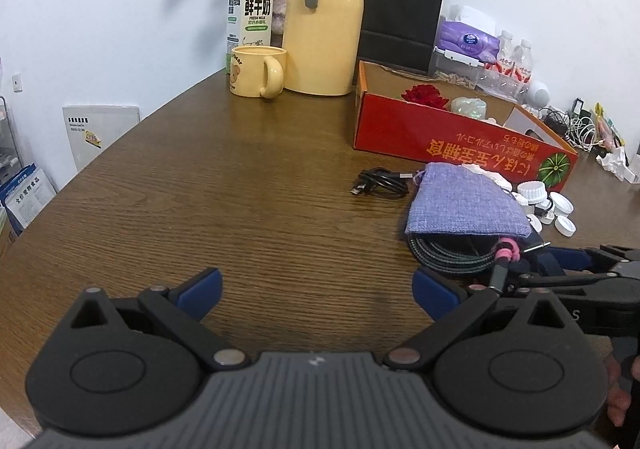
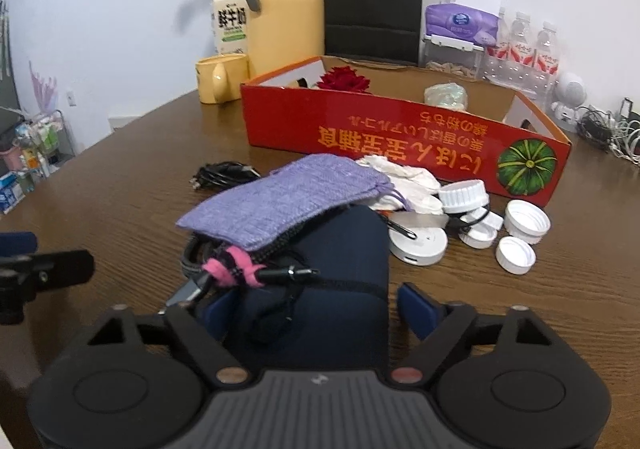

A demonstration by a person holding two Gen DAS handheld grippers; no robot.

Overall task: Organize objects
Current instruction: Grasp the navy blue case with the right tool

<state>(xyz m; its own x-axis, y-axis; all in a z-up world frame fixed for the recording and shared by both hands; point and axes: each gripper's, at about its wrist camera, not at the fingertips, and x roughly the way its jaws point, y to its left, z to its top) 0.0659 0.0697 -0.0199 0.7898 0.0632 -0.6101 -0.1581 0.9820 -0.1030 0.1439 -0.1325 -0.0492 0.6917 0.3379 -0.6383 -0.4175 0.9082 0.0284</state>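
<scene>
A dark navy pouch (image 2: 340, 273) lies on the wooden table (image 1: 240, 189), between the fingers of my right gripper (image 2: 316, 313), which is open around it. On the pouch rest a coiled braided cable with a pink tie (image 2: 236, 269) and a purple woven bag (image 2: 276, 205); both also show in the left wrist view, the bag (image 1: 464, 205) over the cable (image 1: 452, 253). My left gripper (image 1: 316, 289) is open and empty over bare table, left of the pile. An open red cardboard box (image 2: 400, 137) with a red rose (image 2: 344, 79) stands behind.
White caps and a round white disc (image 2: 420, 245) lie right of the pouch, with crumpled white tissue (image 2: 408, 177). A black USB cable (image 1: 380, 181) lies left of the bag. A yellow thermos (image 1: 324, 21), yellow mug (image 1: 258, 71), milk carton, black paper bag and water bottles line the back.
</scene>
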